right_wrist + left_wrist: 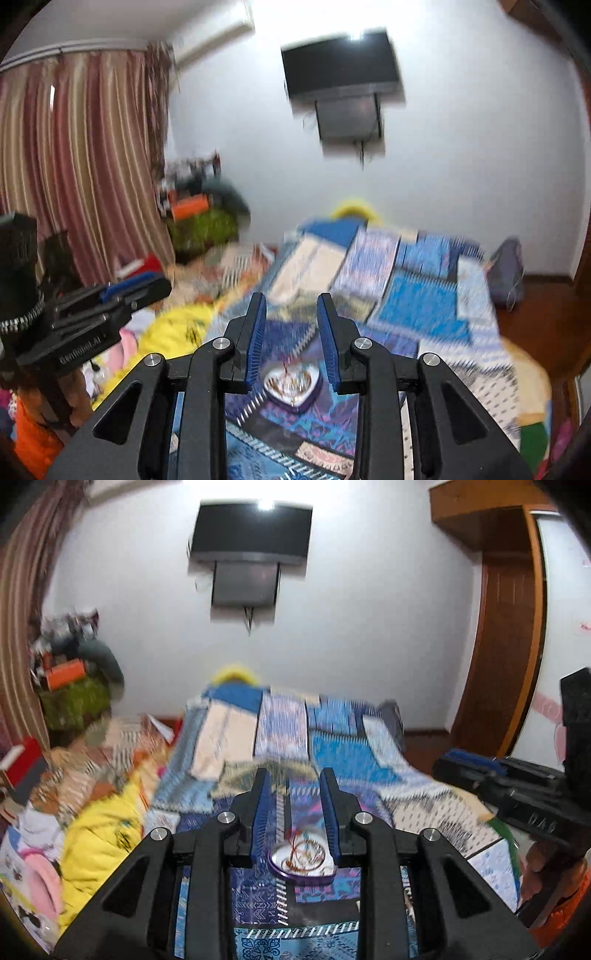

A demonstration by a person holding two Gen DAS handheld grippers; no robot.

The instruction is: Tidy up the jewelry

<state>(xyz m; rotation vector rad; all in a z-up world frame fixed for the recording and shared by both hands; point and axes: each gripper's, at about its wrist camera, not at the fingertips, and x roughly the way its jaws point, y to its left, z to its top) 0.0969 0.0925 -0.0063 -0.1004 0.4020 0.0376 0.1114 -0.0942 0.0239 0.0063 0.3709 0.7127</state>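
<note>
Your left gripper (294, 797) and right gripper (291, 319) both hang above the bed (340, 738) with their jaws apart and nothing between them. Neither touches anything. From each wrist view you see the other gripper off to the side, at about the same height.

The thing you are working on is the heart-shaped dish (291, 387), purple-walled and pale inside, which sits on the patchwork bedspread (406, 295) towards the near edge of the bed, roughly midway across it. A tangle of jewelry (304, 854), thin gold and reddish loops, already lies in the dish. Both views are blurred, so you cannot tell how many pieces there are, nor whether any loose pieces lie on the cover. Judging by this, collecting looks largely done, and any sorting of the tangle is still ahead.

The bedspread is soft and busily patterned, so small pieces would be hard to spot on it. A yellow garment (99, 830) lies at the bed's left edge. Beyond the far edge, a television (251, 530) hangs on the white wall, striped curtains (74, 166) are at the left, and a wooden door (506, 646) at the right.
</note>
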